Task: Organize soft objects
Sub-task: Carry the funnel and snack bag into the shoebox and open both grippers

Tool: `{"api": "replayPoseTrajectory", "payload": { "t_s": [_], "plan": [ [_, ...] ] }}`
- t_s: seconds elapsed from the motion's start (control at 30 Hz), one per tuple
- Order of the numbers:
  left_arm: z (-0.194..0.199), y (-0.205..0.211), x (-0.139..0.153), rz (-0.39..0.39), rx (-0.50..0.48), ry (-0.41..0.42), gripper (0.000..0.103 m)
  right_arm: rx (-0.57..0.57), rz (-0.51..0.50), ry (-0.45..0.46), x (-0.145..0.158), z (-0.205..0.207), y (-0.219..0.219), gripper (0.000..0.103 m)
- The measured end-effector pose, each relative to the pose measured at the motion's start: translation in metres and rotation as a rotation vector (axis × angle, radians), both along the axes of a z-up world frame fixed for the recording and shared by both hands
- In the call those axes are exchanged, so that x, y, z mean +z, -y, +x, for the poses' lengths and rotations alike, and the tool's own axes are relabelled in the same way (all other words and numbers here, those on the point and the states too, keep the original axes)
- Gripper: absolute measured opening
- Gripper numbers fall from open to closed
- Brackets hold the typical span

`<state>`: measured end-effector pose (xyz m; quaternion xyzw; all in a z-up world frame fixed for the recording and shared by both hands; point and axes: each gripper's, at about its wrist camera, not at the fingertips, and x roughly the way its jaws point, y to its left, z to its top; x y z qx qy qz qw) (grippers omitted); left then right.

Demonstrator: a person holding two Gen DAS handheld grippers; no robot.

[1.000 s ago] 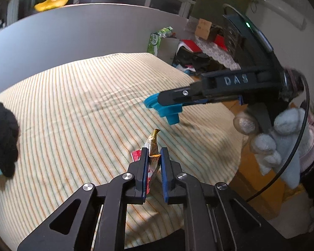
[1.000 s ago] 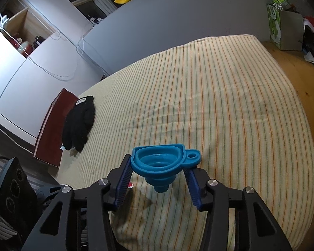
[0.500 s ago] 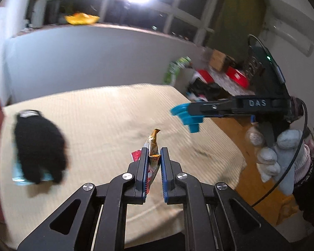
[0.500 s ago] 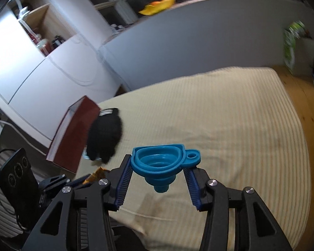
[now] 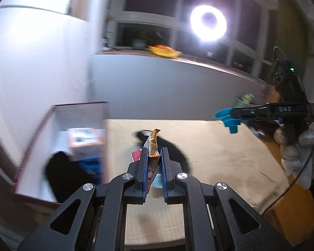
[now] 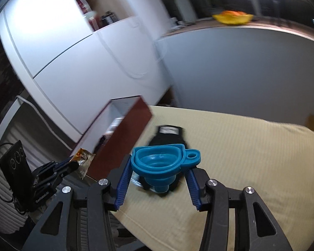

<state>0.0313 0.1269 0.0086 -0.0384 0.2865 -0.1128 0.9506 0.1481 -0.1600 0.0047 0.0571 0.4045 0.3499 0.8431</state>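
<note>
My left gripper (image 5: 152,159) is shut on a crinkled snack packet (image 5: 152,146), held above the bed near its left edge; the packet also shows in the right wrist view (image 6: 83,159). My right gripper (image 6: 159,167) is shut on a blue collapsible funnel (image 6: 163,163), held in the air over the bed; the funnel shows in the left wrist view (image 5: 230,119) at the right. A black glove (image 6: 167,136) lies on the striped bedspread (image 6: 240,156) beside a red-brown box (image 6: 125,136), partly hidden behind the funnel.
The open red-brown box (image 5: 58,142) stands left of the bed and holds a dark soft item (image 5: 64,173) and a small carton (image 5: 83,140). White cupboards (image 6: 73,62) and a grey wall (image 5: 167,83) stand behind. A ring light (image 5: 208,23) glares.
Both grippers have swung left and tilted up, still holding the packet and funnel. The box and glove have come closer into view.
</note>
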Motion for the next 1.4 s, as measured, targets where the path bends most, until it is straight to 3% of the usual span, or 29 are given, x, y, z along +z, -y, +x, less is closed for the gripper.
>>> {"api": "replayPoseTrajectory", "payload": {
  "t_s": [0.23,0.47,0.63,1.1,1.2,1.23,1.3,1.37,1.4],
  "plan": [
    [0.003,-0.065,-0.009,-0.031,0.158,-0.007,0.009,0.155,0.016,0.015,0.010,0.008,-0.097,0.045],
    [0.015,-0.088,-0.018,-0.020,0.238,-0.019,0.009,0.273,-0.010,0.012,0.008,0.009,-0.189,0.045],
    [0.021,-0.103,-0.027,-0.002,0.271,-0.038,0.009,0.317,-0.038,-0.020,-0.008,0.012,-0.231,0.045],
    [0.032,-0.113,-0.038,-0.016,0.278,-0.063,0.010,0.349,-0.056,-0.072,-0.030,0.019,-0.268,0.049],
    [0.032,-0.113,-0.038,-0.012,0.279,-0.062,0.010,0.348,-0.063,-0.064,-0.029,0.019,-0.272,0.056],
    [0.032,-0.113,-0.038,-0.013,0.279,-0.061,0.012,0.343,-0.065,-0.061,-0.029,0.020,-0.273,0.056],
    [0.030,-0.111,-0.038,-0.003,0.280,-0.054,0.027,0.344,-0.065,-0.061,-0.029,0.020,-0.274,0.058],
    [0.027,-0.109,-0.036,0.009,0.283,-0.036,0.059,0.338,-0.074,-0.054,-0.028,0.020,-0.274,0.060],
    [0.025,-0.108,-0.035,0.015,0.288,-0.025,0.063,0.338,-0.077,-0.050,-0.027,0.020,-0.274,0.061]
  ]
}}
